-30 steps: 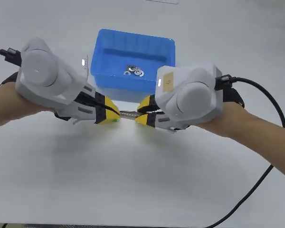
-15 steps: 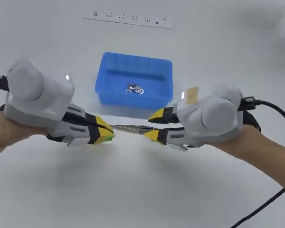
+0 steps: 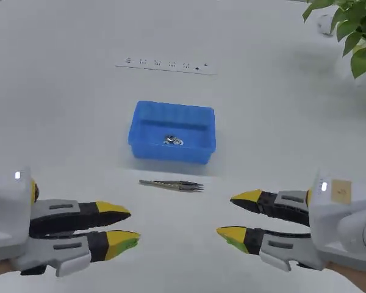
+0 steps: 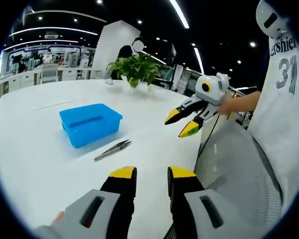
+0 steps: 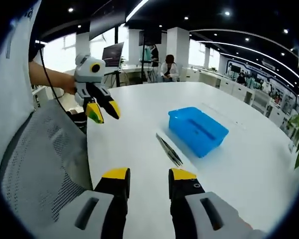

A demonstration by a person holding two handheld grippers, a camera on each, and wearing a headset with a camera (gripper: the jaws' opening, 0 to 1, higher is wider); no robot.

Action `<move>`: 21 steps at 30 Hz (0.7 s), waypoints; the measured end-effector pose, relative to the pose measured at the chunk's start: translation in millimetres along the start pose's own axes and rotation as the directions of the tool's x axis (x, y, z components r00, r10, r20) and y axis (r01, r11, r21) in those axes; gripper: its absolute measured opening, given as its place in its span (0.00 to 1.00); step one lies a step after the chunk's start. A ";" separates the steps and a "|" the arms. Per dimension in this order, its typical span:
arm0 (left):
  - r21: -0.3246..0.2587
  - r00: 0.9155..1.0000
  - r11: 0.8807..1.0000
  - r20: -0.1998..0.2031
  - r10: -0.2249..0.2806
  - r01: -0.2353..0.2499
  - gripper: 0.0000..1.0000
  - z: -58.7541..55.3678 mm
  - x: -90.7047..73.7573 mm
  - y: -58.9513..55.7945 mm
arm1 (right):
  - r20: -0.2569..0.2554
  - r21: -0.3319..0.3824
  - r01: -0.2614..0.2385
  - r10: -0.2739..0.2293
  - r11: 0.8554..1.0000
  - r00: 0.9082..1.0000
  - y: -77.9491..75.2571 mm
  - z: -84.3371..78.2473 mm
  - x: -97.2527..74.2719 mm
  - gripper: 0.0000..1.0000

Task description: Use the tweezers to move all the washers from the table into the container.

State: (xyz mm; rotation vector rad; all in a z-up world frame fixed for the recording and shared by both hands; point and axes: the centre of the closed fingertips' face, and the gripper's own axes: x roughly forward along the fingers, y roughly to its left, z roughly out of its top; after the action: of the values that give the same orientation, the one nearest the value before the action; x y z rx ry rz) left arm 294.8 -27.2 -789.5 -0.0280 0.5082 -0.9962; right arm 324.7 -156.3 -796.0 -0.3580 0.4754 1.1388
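Note:
The metal tweezers [image 3: 171, 184] lie flat on the white table just in front of the blue container [image 3: 172, 131]. Several washers [image 3: 172, 141] rest inside the container. My left gripper [image 3: 129, 226] is low at the near left, open and empty. My right gripper [image 3: 229, 215] is at the near right, also open and empty. Both sit well short of the tweezers, one on either side. The left gripper view has its own parted jaws [image 4: 152, 174], the tweezers [image 4: 113, 149], the container [image 4: 89, 123] and the right gripper [image 4: 189, 117]. The right gripper view has the tweezers [image 5: 169, 149] and the container [image 5: 198, 130].
A white power strip [image 3: 165, 64] lies on the table beyond the container. A green plant [image 3: 348, 30] stands at the far right. A mesh chair back [image 4: 234, 174] and a person in a numbered jersey [image 4: 284, 74] are beside the table's near edge.
The tweezers, earlier between the two gripper tips, now lie loose on the table. Both grippers have drawn back toward me and apart, with jaws open.

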 end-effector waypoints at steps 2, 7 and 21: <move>-0.001 0.999 0.999 -0.003 0.051 -0.051 0.36 -0.1 -10.8 0.6 | 0.046 0.039 0.040 -0.042 0.998 0.998 0.0 6.3 -9.9 0.35; -0.009 0.996 0.996 -0.008 0.091 -0.091 0.53 5.9 -24.5 -10.1 | 0.104 0.124 0.077 -0.090 0.989 0.991 4.5 10.0 -29.8 0.51; 0.170 0.997 0.984 -0.050 0.056 -0.047 0.90 17.4 -11.7 -31.5 | 0.142 0.087 0.101 -0.113 0.991 0.983 15.8 20.7 -36.4 0.84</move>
State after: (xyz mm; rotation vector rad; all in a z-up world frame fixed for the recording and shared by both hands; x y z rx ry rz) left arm 272.0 -38.8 -761.5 0.1636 0.4711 -0.9882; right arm 301.5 -168.2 -759.6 -0.2254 0.3666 1.0305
